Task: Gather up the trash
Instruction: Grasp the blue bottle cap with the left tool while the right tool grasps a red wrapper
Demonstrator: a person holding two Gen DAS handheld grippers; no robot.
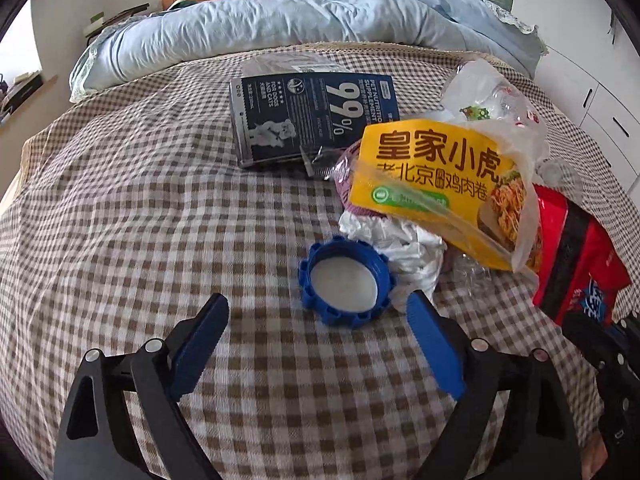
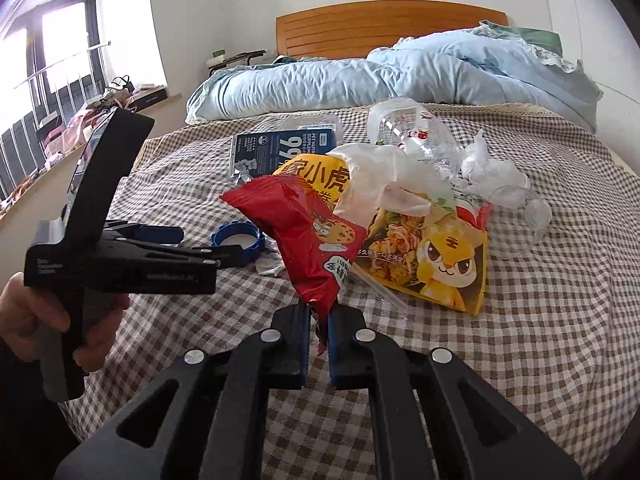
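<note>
The right gripper (image 2: 318, 320) pinches the lower end of a red wrapper (image 2: 304, 236), its blue pads pressed together on the foil, and the wrapper rises tilted above the checked bedspread (image 2: 540, 320). The left gripper (image 1: 316, 312) stands spread wide, nothing between its fingers; a blue cap (image 1: 345, 282) lies open side up on the bedspread just ahead of the gap, near the right fingertip. From the right wrist view a hand (image 2: 44, 320) holds that gripper's handle at the left, with the cap just past its tips.

Behind the cap lies crumpled white paper (image 1: 404, 246), touching it or nearly so; the fisheye leaves that unclear. A yellow food bag (image 1: 432, 176) leans over the paper, partly inside a thin clear plastic bag (image 1: 492, 92). A dark blue pet-food pouch (image 1: 312, 116) lies flat further back. A crushed clear bottle (image 2: 416, 132) rests beyond the yellow bag, with a blue quilt (image 2: 360, 80) bunched before the wooden headboard (image 2: 384, 26).
</note>
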